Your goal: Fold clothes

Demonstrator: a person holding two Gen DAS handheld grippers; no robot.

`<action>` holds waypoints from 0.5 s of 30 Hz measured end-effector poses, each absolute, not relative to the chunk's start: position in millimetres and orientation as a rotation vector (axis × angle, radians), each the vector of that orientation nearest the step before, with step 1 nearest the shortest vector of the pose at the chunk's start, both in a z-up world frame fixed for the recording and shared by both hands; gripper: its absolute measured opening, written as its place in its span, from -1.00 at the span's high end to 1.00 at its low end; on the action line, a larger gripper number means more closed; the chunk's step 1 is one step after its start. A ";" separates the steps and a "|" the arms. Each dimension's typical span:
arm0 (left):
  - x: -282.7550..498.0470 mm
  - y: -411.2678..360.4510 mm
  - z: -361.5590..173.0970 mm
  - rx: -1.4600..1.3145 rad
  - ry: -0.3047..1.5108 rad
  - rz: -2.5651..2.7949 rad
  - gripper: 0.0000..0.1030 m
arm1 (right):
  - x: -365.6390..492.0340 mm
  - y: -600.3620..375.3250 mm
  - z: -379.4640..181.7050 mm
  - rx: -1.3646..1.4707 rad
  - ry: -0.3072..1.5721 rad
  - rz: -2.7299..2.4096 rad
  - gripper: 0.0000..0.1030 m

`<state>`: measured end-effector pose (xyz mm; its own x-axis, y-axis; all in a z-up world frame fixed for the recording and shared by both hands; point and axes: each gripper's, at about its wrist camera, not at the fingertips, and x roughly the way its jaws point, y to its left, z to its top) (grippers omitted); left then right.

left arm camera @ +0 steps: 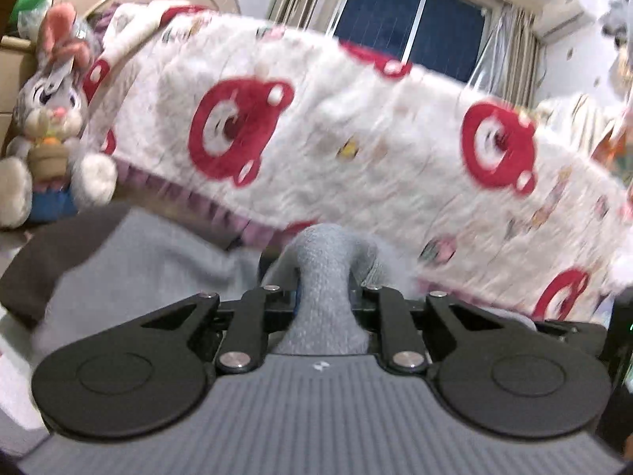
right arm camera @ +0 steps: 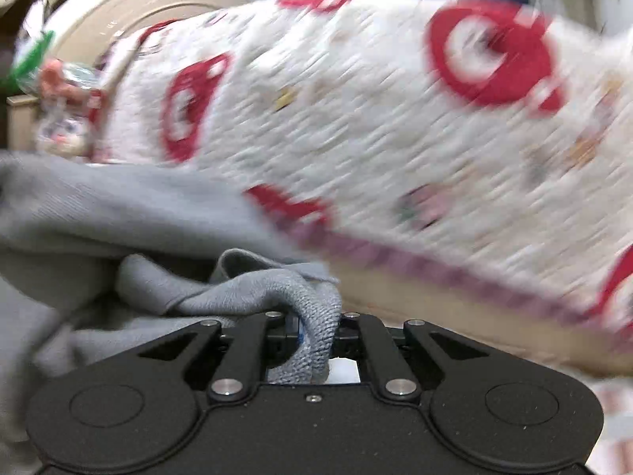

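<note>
Grey knit garment (left arm camera: 322, 277) bunches in both pinching grippers, left gripper (left arm camera: 322, 304) and right gripper (right arm camera: 316, 340), below the red-bear quilt (left arm camera: 356, 150). Soft, limp, probably light; best held at edges.

Motion-blurred bear-print blanket (right arm camera: 356, 118); claw tips buried in grey garment (left arm camera: 324, 273).

White quilt (left arm camera: 356, 150) with red bear faces; plush rabbit (left arm camera: 47, 118) at left; dark window (left arm camera: 407, 27) behind.
</note>
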<state>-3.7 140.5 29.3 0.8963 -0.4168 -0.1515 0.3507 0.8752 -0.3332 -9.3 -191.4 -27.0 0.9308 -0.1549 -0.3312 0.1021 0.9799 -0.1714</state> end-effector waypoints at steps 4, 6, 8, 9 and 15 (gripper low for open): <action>-22.4 139.4 48.8 -0.296 0.161 -0.260 0.81 | -48.5 -226.2 19.1 -0.172 0.219 -0.343 0.87; -18.8 140.7 45.6 -0.336 0.180 -0.251 0.81 | -65.8 -248.4 37.6 -0.142 0.194 -0.418 0.86; -9.0 139.3 31.5 -0.370 0.250 -0.256 0.81 | -82.3 -269.5 45.2 -0.135 0.187 -0.487 0.86; -3.9 138.8 23.4 -0.387 0.291 -0.261 0.81 | -90.4 -280.8 42.4 -0.124 0.208 -0.503 0.86; 5.9 119.9 -25.2 -0.392 0.482 -0.314 0.81 | -126.9 -342.3 -23.1 0.184 0.460 -0.443 0.77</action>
<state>5.9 119.9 -25.2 0.8412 -0.3803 -0.3844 0.1990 0.8787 -0.4339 -126.9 -342.3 -23.1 0.8032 -0.3707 -0.4663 0.4523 0.8889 0.0723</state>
